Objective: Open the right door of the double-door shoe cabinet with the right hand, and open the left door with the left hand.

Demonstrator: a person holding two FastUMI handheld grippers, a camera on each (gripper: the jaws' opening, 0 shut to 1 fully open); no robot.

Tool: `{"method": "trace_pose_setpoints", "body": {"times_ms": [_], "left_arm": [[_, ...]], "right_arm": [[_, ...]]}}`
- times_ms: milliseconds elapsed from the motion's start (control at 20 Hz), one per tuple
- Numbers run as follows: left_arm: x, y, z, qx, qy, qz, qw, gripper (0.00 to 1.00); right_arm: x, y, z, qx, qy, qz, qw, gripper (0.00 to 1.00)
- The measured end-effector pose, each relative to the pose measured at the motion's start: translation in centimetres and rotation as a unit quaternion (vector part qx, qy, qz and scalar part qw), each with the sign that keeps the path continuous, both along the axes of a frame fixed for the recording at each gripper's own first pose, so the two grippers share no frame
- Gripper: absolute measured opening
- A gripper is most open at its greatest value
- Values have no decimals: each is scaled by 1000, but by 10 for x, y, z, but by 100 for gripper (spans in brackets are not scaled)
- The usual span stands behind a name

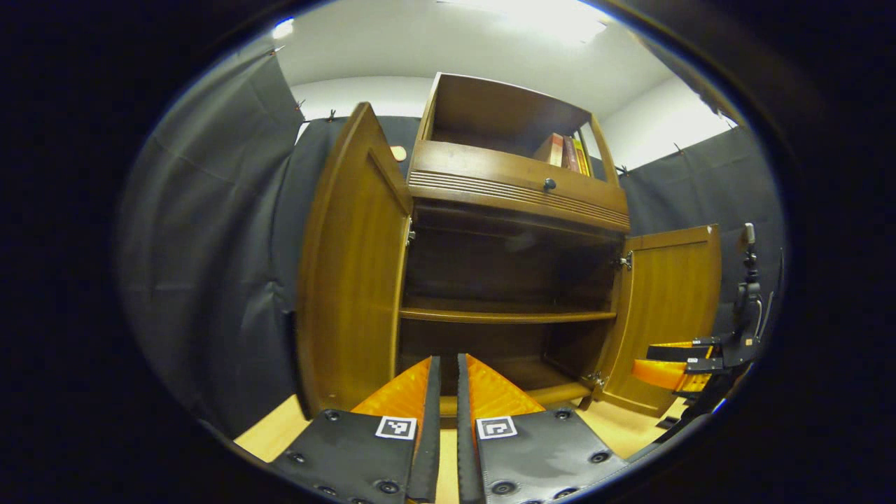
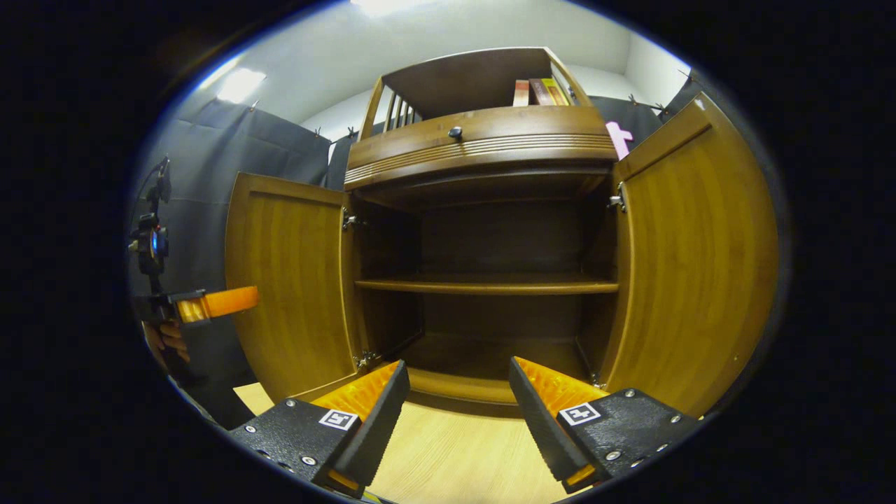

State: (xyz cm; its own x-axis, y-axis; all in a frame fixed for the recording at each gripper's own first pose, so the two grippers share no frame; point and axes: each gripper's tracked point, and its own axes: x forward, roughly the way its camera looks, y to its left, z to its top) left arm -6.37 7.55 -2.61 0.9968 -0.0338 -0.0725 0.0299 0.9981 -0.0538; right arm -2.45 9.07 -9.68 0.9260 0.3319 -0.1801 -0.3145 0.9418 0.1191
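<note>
A pale wooden floor (image 2: 455,455) is being lit from ceiling lights above, and black cloth is hanging as the booth's walls on both sides of the shoe cabinet (image 2: 483,140). The cabinet is standing straight ahead of both cameras, with its two doors swung wide open. In the right gripper view, the left door (image 2: 287,280) is being seen standing outward at the left of the opening and the right door (image 2: 693,266) at the right; in the left gripper view the left door (image 1: 350,266) is looming close and the right door (image 1: 665,308) is standing farther off. The dark interior is being shown with a single shelf (image 2: 486,285) running across its middle. Above the opening a drawer front with a small dark knob (image 2: 456,131) is being seen, and a few books (image 2: 537,91) are standing in the open top compartment. The left gripper (image 1: 442,371) is being held low before the cabinet's base, its fingers drawn almost together with a thin gap left, nothing being held between them. The right gripper (image 2: 458,381) is being held with its fingers spread wide apart, nothing being gripped. In the right gripper view the left gripper (image 2: 224,301) is being seen farther off beside the left door, with a hand (image 2: 168,343) wrapped around it.
</note>
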Motion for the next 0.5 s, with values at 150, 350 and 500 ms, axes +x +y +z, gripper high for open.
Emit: {"method": "trace_pose_setpoints", "body": {"times_ms": [150,350,500], "left_arm": [[25,-55,-10,-14,0,-27,1000,18],[44,-99,-17,1,-3,-22,1000,22],[49,-116,-25,10,-6,-26,1000,64]], "right_arm": [[-7,-23,7,0,-10,-17,1000,89],[-19,-57,0,-14,-5,-35,999,89],[-24,-75,-3,-12,-3,-41,999,100]]}}
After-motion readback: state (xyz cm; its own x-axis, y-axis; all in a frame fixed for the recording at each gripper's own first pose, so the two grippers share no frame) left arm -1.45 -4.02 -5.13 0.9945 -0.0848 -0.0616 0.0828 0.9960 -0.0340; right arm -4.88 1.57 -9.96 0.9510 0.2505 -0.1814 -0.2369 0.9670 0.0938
